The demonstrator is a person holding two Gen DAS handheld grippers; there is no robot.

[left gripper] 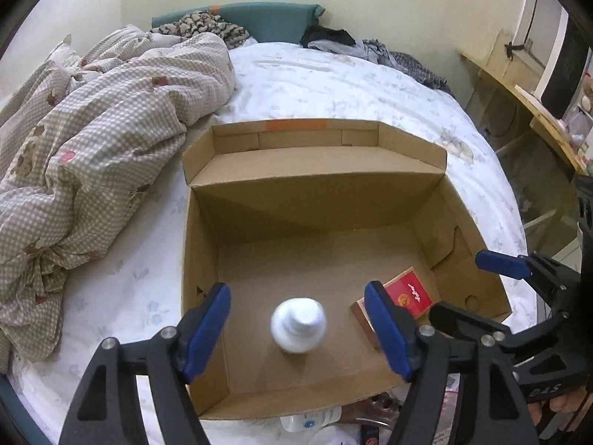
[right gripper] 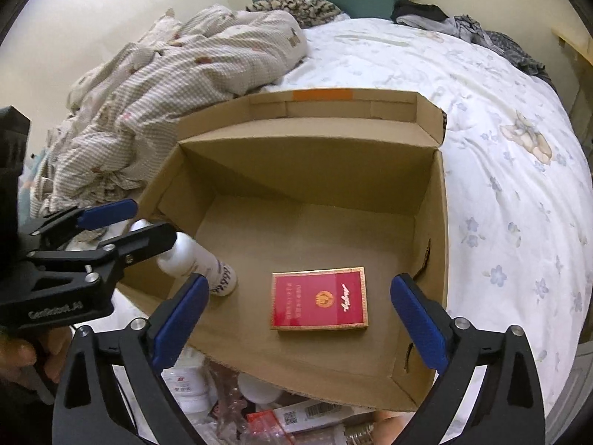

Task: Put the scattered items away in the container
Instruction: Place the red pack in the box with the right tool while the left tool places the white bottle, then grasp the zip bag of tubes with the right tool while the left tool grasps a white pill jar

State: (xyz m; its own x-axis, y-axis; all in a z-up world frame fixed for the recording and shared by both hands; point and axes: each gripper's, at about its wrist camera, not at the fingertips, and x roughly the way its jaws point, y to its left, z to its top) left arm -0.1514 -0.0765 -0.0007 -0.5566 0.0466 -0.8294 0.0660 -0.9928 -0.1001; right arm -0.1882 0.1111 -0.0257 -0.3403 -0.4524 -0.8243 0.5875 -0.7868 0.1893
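cardboard box [left gripper: 469, 244] open on bed [left gripper: 333, 85], lid flap folded back. white bottle [left gripper: 298, 324] inside box near left wall, between left gripper [left gripper: 296, 330] pads but untouched; jaws spread wide. red packet [right gripper: 319, 301] flat on box floor, right of bottle, below right gripper [right gripper: 300, 328]; jaws wide, nothing gripped. more scattered items [right gripper: 267, 419] on bed just outside near box wall. crumpled quilt [left gripper: 96, 155] left of box.
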